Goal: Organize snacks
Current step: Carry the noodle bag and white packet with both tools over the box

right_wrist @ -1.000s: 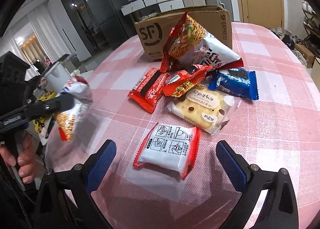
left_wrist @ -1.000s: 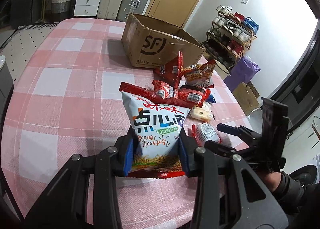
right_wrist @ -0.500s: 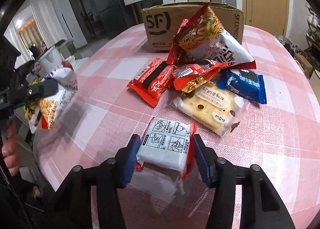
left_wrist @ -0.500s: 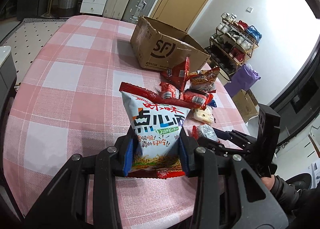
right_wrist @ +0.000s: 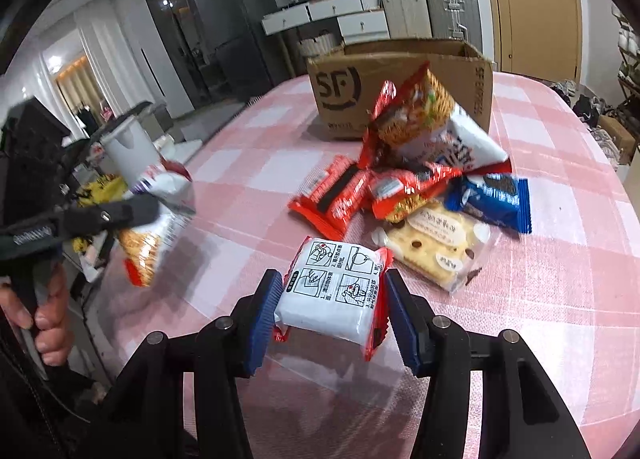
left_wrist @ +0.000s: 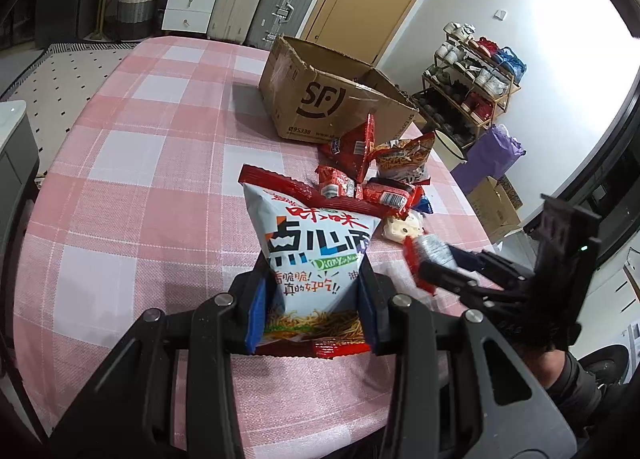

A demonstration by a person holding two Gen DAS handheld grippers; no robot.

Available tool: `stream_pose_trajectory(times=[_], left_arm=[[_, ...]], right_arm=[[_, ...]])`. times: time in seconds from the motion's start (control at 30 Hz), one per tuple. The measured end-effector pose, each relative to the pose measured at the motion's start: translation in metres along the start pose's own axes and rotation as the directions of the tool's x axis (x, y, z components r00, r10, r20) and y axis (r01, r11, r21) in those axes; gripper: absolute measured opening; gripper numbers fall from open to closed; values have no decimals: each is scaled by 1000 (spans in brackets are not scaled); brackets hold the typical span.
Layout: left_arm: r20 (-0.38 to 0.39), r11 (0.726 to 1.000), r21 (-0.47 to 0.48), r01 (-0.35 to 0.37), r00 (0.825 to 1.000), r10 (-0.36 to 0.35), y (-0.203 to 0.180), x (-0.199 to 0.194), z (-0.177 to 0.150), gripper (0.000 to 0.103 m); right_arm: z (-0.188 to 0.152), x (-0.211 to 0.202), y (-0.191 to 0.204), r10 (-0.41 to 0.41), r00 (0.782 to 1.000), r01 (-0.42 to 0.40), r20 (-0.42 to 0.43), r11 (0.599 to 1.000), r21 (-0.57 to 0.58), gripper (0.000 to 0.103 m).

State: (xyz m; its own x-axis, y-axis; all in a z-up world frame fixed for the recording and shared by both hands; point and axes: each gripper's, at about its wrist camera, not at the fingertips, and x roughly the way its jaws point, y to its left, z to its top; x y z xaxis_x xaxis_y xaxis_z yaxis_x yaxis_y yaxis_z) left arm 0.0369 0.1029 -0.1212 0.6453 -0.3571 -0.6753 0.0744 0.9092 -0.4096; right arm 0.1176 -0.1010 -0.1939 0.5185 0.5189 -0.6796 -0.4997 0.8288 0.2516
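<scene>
Two grips at once: each gripper carries a snack packet, with the rest of the pile not yet sorted.
Worktop: wide table under a pink-and-white checked cloth (left_wrist: 132, 163); it carries the box and the loose snacks.
Box: open brown corrugated cardboard carton printed "SF" (left_wrist: 320, 103), standing at the far side of the worktop, just behind the pile; judged to be where the snacks go.
Snack pile: red, orange, blue and clear-wrapped packets (right_wrist: 416, 187) lying overlapped in front of the box, one big noodle bag propped up against the others.
Left gripper (left_wrist: 312, 307): clamped on the lower part of a tall pale-blue and white crisp-noodle bag with red seams (left_wrist: 316, 251), which stands upright between the blue pads, clear of the worktop.
Right gripper (right_wrist: 332, 307): closed onto a small white square packet with red edges and printed instruction drawings (right_wrist: 336, 291); blue pads press both sides, and the packet looks lifted just off the cloth.
Risk, big bag: air-filled and held low, so the top could tip or the film slide out of the pads; a harder squeeze could crush the contents.
Risk, small packet: held only by its sides and tilted, so a fast swing could let it pivot or drop.
Risk, path: both loads head for one box opening, so the grippers could collide or knock the propped bag (right_wrist: 424, 115).
Risk, box: its near wall is high; a low approach would catch the rim.
</scene>
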Motion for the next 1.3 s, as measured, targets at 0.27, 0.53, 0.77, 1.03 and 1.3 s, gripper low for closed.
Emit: stream_pose_trajectory(times=[0.27, 0.53, 0.77, 1.03, 1.3], left_arm=[[15, 999, 49, -8, 1000, 8, -26, -5, 17, 34], [73, 995, 98, 2, 997, -9, -58, -15, 53, 35], [94, 988, 155, 5, 995, -20, -89, -10, 93, 35], [104, 983, 185, -8, 994, -11, -114, 7, 145, 35], [94, 981, 194, -29, 996, 11, -118, 36, 202, 35]], right_arm=[[24, -44, 6, 63, 992, -59, 111, 997, -40, 52], [62, -86, 10, 90, 973, -68, 213, 992, -106, 52], [101, -110, 5, 103, 955, -64, 279, 987, -147, 53], [143, -119, -7, 121, 940, -72, 318, 984, -160, 53], [188, -110, -19, 124, 938, -76, 323, 985, -156, 53]])
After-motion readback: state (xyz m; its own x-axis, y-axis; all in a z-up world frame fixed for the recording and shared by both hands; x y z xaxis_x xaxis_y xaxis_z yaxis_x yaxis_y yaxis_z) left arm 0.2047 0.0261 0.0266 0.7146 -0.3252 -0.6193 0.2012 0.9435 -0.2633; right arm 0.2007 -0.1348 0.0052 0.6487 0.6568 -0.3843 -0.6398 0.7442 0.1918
